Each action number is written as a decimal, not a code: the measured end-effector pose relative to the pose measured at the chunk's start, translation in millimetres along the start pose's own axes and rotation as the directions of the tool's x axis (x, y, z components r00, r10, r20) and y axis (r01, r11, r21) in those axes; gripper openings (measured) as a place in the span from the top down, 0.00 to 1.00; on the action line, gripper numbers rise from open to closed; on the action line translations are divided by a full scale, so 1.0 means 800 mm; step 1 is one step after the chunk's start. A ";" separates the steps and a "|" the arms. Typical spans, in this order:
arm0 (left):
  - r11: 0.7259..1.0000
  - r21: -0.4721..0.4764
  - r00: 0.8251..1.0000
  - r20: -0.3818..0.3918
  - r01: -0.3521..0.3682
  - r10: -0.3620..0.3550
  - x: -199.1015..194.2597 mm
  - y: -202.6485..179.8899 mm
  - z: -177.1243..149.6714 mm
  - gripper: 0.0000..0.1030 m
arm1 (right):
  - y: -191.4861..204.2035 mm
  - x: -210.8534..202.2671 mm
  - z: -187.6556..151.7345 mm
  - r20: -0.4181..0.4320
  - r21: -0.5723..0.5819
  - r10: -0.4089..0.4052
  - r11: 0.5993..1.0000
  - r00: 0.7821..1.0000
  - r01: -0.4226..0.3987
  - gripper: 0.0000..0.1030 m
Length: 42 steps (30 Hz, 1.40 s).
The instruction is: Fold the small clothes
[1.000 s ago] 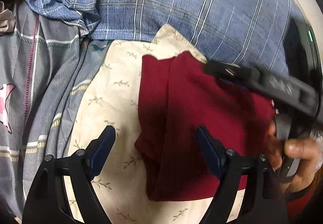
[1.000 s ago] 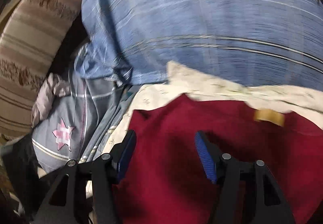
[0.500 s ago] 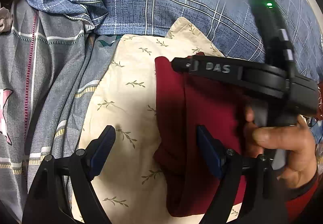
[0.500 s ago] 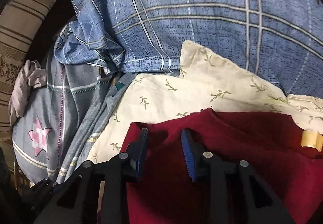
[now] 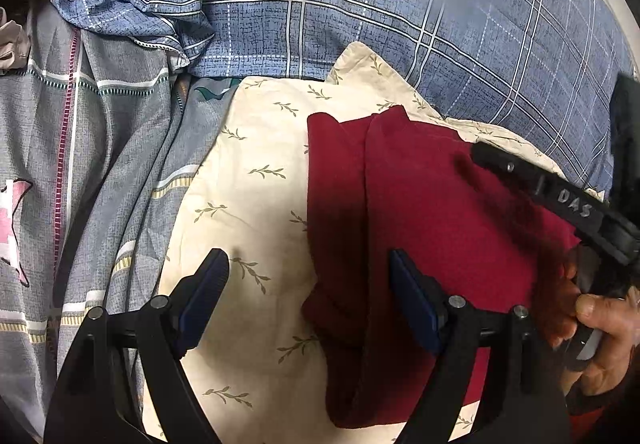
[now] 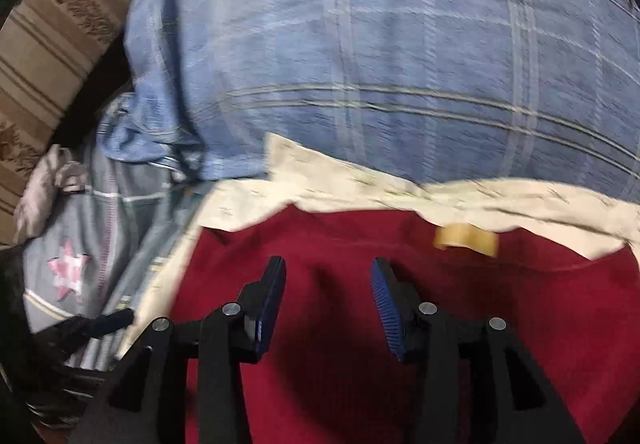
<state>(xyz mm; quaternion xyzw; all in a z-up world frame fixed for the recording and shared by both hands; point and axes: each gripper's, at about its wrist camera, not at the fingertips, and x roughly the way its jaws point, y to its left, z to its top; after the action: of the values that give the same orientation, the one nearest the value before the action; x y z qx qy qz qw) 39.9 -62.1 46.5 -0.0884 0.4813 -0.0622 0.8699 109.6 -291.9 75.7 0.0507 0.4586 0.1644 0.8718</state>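
Bedding is cushioning the red garment (image 5: 440, 211); left gripper (image 5: 308, 296) is hovering released, right gripper (image 6: 328, 292) is opening, empty.

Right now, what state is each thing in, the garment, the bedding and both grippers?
Red garment: partly folded, lying on the cream cloth.
Cream cloth: spread flat.
Blue plaid bedding: rumpled at one corner.
Left gripper: open, holding nothing.
Right gripper: opening, over the garment, nothing gripped.
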 end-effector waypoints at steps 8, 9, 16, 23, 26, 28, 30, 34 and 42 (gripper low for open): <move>1.000 0.008 1.000 -0.007 -0.007 0.008 0.009 -0.004 0.001 0.20 | -0.030 0.049 -0.002 -0.055 -0.026 -0.072 0.997 0.996 0.071 0.60; 1.000 0.005 1.000 -0.004 -0.006 0.006 0.008 -0.004 0.001 0.20 | -0.029 0.048 0.000 -0.052 -0.033 -0.073 0.997 0.996 0.071 0.60; 0.999 0.007 0.998 0.040 0.037 -0.037 -0.005 -0.011 0.002 0.21 | -0.079 -0.022 0.013 0.050 0.019 -0.113 0.994 0.992 0.112 0.48; 0.998 0.052 0.999 0.029 0.033 -0.035 0.004 -0.029 0.000 0.21 | -0.116 -0.011 0.006 -0.063 -0.052 -0.138 0.989 0.988 0.135 0.47; 0.998 0.061 1.000 0.017 0.025 -0.026 0.012 -0.033 0.001 0.21 | -0.099 0.013 -0.006 -0.094 -0.126 -0.150 0.982 0.984 0.137 0.45; 0.998 0.068 1.000 0.015 0.016 -0.017 0.017 -0.037 0.002 0.21 | -0.092 0.033 -0.012 -0.110 -0.157 -0.210 0.969 0.972 0.191 0.49; 0.997 0.071 1.000 0.015 0.013 -0.014 0.019 -0.037 0.002 0.20 | -0.085 0.042 -0.007 -0.067 -0.177 -0.254 0.955 0.965 0.239 0.77; 0.997 0.070 1.000 0.018 0.012 -0.013 0.019 -0.036 0.002 0.20 | -0.087 0.045 0.006 -0.049 -0.117 -0.254 0.962 0.966 0.247 0.90; 0.998 0.067 1.000 0.019 0.003 -0.004 0.016 -0.032 0.002 0.21 | -0.083 -0.013 -0.009 -0.024 0.012 -0.118 0.993 0.993 0.119 0.57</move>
<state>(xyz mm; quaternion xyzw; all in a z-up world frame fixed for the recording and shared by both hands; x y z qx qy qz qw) 47.2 -89.7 42.3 -0.0607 0.4703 -0.0787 0.8769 114.2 -358.4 64.0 0.0274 0.4722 0.1097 0.8742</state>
